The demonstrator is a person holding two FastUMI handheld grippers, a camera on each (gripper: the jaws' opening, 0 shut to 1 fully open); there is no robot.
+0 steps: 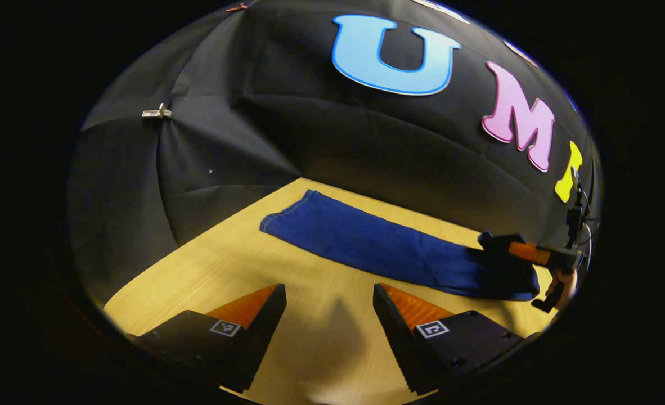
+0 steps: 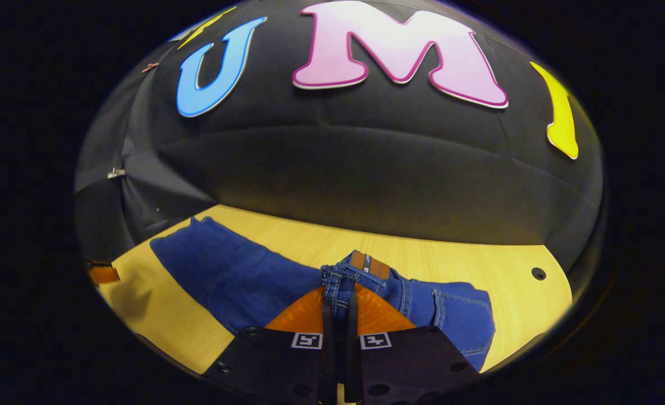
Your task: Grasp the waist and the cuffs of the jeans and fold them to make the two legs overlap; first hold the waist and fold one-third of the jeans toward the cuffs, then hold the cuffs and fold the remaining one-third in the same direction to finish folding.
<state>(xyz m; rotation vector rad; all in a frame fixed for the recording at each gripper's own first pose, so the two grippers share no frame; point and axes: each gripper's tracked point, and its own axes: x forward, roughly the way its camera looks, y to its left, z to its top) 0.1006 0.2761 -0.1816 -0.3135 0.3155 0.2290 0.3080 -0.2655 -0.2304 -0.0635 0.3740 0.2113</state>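
right tongs (image 2: 338,315) clamped on jeans (image 2: 237,275) waistband | left tongs (image 1: 328,315) apart over counter (image 1: 209,270) (cuff end nearer them) | legs run leftward from waist

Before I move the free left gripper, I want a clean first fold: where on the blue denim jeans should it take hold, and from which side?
Probably the waistband of the blue denim jeans, beside where the right gripper already pinches it. That end is bunched and raised, while the legs lie flat on the wooden table. The open left gripper should come in low from the near table edge.
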